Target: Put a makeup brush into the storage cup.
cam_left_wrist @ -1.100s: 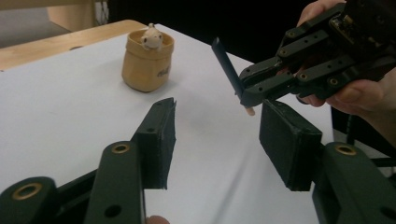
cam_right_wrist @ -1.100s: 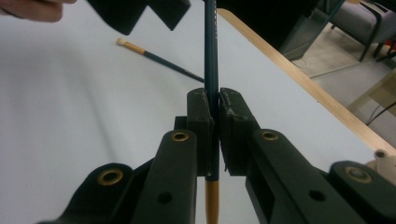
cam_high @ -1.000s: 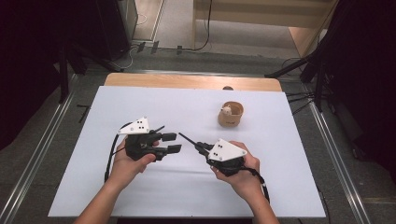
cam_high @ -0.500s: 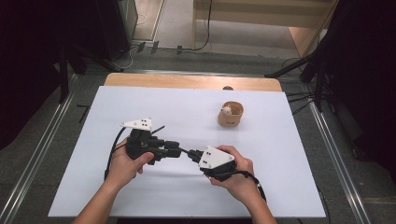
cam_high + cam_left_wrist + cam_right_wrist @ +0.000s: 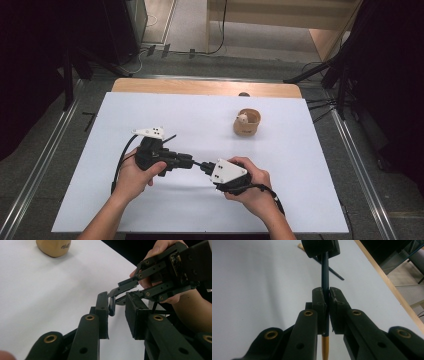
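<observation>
Fingers of right gripper (image 5: 326, 298) tight on dark pencil (image 5: 325, 267).

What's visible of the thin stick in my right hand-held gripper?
Slim dark blue-green stick, orange-yellow rear end, held over the white table. The right hand-held gripper clamps it near that end. Its front tip sits between the left hand-held gripper's jaws, which have just been closing; a gap shows beside it.

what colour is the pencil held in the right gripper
Dark blue-green pencil with a yellow-orange end, best in the right gripper view.
</observation>
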Motion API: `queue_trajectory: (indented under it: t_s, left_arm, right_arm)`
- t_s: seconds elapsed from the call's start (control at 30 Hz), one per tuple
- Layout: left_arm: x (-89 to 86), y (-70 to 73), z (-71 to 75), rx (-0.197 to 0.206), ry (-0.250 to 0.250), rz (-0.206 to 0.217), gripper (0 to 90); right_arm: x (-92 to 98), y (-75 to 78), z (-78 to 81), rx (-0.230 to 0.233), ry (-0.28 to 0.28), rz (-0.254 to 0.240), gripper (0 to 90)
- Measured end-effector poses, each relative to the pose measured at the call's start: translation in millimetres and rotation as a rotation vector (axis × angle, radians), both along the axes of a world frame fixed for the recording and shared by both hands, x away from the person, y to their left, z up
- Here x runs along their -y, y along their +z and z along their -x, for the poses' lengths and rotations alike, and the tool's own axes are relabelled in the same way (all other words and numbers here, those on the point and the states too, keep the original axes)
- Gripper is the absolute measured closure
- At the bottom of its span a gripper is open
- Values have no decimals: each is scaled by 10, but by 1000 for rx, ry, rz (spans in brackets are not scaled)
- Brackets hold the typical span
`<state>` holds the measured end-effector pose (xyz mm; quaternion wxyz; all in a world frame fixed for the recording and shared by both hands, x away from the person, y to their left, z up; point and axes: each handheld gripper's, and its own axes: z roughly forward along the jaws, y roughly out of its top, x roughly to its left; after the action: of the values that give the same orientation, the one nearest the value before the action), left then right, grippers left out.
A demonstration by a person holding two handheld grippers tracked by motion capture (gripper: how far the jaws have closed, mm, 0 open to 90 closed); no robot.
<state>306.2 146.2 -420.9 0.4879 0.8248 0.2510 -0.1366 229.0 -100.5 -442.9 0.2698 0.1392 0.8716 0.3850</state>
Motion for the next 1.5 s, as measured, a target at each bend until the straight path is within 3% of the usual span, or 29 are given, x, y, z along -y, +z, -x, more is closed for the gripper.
queue_trajectory:
  t_s: [0.13,0.2,0.5,0.53,0.57,0.6,0.67,0.73,0.77,0.83,0.87,0.9,1.0,1.03,1.07,1.23,1.43,1.5]
  left_arm:
    - [-5,-3,-4,-8,0,-4,788]
    - [-7,-6,-3,-11,4,-4,852]
    - [-8,-7,-4,-7,8,-2,864]
    - [-14,-5,-3,11,16,-9,864]
    - [-14,-5,-3,11,16,-9,864]
    - [-19,-7,-2,21,24,-6,864]
    - [-22,-6,1,28,32,-7,864]
    - [-31,-4,3,46,45,-3,864]
    - [-37,-2,5,58,55,-1,864]
    - [-50,3,9,75,73,9,865]
    - [-57,7,14,83,82,15,865]
    - [-66,8,26,108,102,25,865]
    - [-79,7,42,145,132,38,865]
    - [-79,7,42,145,132,38,865]
    - [-83,0,57,182,153,50,865]
    - [-76,-21,85,235,187,70,865]
    - [-69,-44,120,288,222,91,865]
    - [-69,-45,132,303,231,98,865]
  right_arm:
    - [-2,-2,2,2,4,6,854]
    - [-6,-6,3,4,7,6,854]
    - [11,-15,-8,-7,1,-12,840]
    - [26,-16,-17,-9,-8,-58,747]
    - [26,-16,-17,-9,-8,-58,747]
    - [43,-13,-27,-9,-43,-117,676]
    - [60,-6,-33,-7,-88,-166,593]
    - [84,3,-44,-19,-123,-216,556]
    - [84,3,-44,-19,-123,-216,556]
    - [122,12,-55,-41,-179,-305,499]
    - [122,12,-55,-41,-179,-305,499]
    - [150,7,-73,-59,-212,-376,459]
    - [189,-1,-91,-86,-267,-480,445]
    - [189,-1,-91,-86,-267,-480,445]
    - [206,-9,-95,-88,-306,-525,423]
    - [199,-46,-91,-82,-368,-615,354]
    - [156,-83,-64,-140,-430,-731,305]
    - [152,-92,-60,-149,-442,-748,304]
